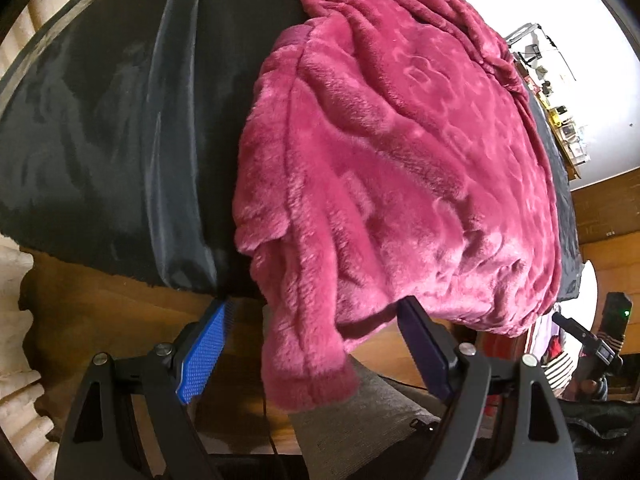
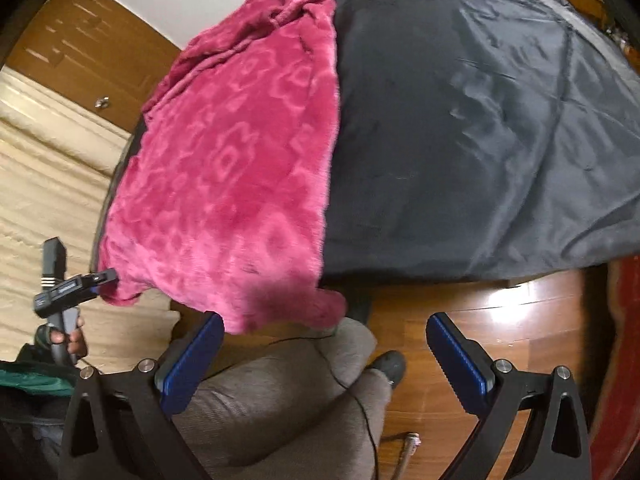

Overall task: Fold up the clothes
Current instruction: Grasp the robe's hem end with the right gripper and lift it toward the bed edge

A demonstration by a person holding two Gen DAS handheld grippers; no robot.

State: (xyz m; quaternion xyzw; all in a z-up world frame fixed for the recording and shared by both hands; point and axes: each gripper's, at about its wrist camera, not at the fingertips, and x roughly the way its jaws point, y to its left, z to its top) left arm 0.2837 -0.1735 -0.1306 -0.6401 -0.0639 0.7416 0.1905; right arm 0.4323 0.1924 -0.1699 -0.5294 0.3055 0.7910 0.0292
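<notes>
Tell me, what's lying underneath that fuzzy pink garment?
The pink garment lies on a dark grey cloth that covers the surface. Its near edge hangs over wooden floor. What lies beneath the cloth is hidden.

Both grippers have black angular arms with round silver screws and blue ribbed pads (image 1: 204, 344). The person wears grey ribbed trousers (image 2: 280, 392), a dark shoe (image 2: 390, 364) and a green sleeve (image 2: 32, 380).

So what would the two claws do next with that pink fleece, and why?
Probably close on its near hem. The pink fleece lies spread on the dark cover, its edge drooping over the side. The left gripper stands open astride that edge; the right gripper is open at the other corner, gripping nothing.
</notes>
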